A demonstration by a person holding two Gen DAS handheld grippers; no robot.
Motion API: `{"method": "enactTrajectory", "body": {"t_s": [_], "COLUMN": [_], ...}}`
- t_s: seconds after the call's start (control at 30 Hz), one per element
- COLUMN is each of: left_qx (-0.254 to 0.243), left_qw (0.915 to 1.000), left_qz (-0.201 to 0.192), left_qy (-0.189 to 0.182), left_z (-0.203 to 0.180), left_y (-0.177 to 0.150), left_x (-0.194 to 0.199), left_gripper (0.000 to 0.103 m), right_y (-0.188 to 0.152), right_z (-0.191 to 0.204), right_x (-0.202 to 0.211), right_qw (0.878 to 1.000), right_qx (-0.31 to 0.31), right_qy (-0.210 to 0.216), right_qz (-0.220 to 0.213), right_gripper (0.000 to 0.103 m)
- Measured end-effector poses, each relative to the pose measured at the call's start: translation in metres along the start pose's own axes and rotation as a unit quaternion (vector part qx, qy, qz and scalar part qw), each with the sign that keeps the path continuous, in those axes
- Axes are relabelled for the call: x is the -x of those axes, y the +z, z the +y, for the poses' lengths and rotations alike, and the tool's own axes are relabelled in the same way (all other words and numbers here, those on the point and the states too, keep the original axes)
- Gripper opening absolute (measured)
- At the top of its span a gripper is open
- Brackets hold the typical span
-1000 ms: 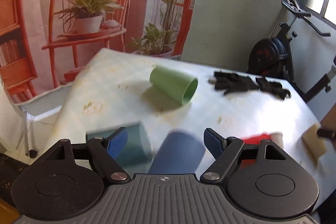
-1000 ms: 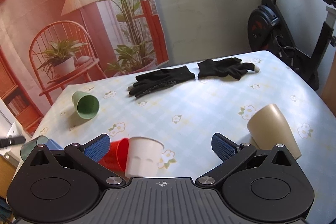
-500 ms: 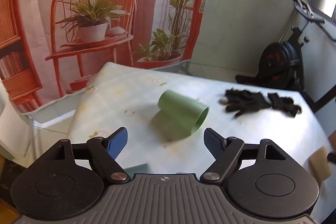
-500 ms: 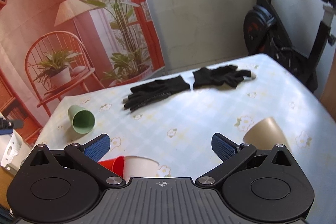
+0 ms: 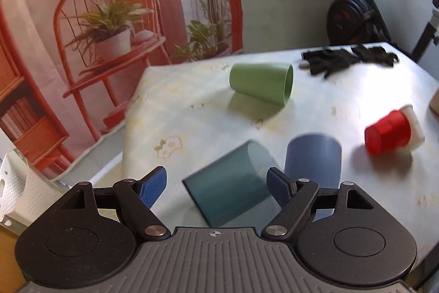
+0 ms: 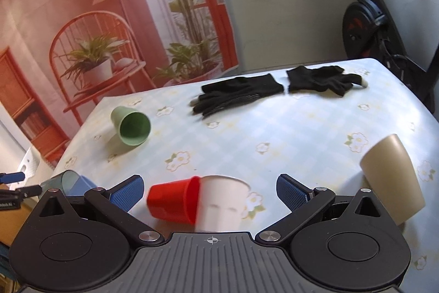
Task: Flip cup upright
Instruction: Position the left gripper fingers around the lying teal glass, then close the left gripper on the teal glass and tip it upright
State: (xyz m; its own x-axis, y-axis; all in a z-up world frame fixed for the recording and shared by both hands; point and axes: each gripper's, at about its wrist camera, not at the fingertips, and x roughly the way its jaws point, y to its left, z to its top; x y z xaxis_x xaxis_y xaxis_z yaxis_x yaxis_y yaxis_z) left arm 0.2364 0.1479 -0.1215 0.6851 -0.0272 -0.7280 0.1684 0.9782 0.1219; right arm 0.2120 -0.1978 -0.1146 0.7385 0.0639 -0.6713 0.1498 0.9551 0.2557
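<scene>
left view: teal cup (image 5: 230,186) side-on | right view: tan cup (image 6: 391,177)

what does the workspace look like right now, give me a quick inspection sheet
surface: table under a pale checked floral cloth.
job's things: green cup, teal cup, red cup and white cup on their sides, red's mouth over the white one's base; blue cup and beige cup stand mouth down.
clutter: two black gloves at the far edge.
grippers: left tool open around the teal cup, not touching; right tool open, empty.
cables: nothing seen.
surroundings: printed backdrop, exercise bike.
</scene>
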Motion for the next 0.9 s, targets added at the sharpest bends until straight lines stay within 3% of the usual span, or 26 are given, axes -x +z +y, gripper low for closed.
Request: {"method": "enactTrajectory", "body": {"t_s": [0.33, 0.53, 0.67, 0.9], "left_qx": [-0.063, -0.091, -0.105, -0.082], "left_qw": [0.9976, 0.9945, 0.9919, 0.9934], "left_qz": [-0.009, -0.017, -0.01, 0.004], "left_qy": [-0.028, -0.049, -0.071, -0.08], "left_z": [-0.003, 0.002, 0.003, 0.015], "left_y": [-0.013, -0.01, -0.008, -0.003], "left_x": [-0.014, -0.026, -0.038, -0.056], "left_gripper": [0.082, 0.082, 0.083, 0.083], "right_y": [0.019, 0.027, 0.024, 0.021], "right_z": [0.036, 0.041, 0.04, 0.04], "right_x": [-0.018, -0.038, -0.043, -0.047], "right_qw": [0.999, 0.998, 0.997, 0.996], "right_qx": [-0.019, -0.049, -0.068, -0.07], "right_qy": [0.014, -0.013, -0.008, -0.02], "right_qz": [0.021, 0.033, 0.043, 0.049], "right_gripper": [0.103, 0.103, 0.103, 0.103]}}
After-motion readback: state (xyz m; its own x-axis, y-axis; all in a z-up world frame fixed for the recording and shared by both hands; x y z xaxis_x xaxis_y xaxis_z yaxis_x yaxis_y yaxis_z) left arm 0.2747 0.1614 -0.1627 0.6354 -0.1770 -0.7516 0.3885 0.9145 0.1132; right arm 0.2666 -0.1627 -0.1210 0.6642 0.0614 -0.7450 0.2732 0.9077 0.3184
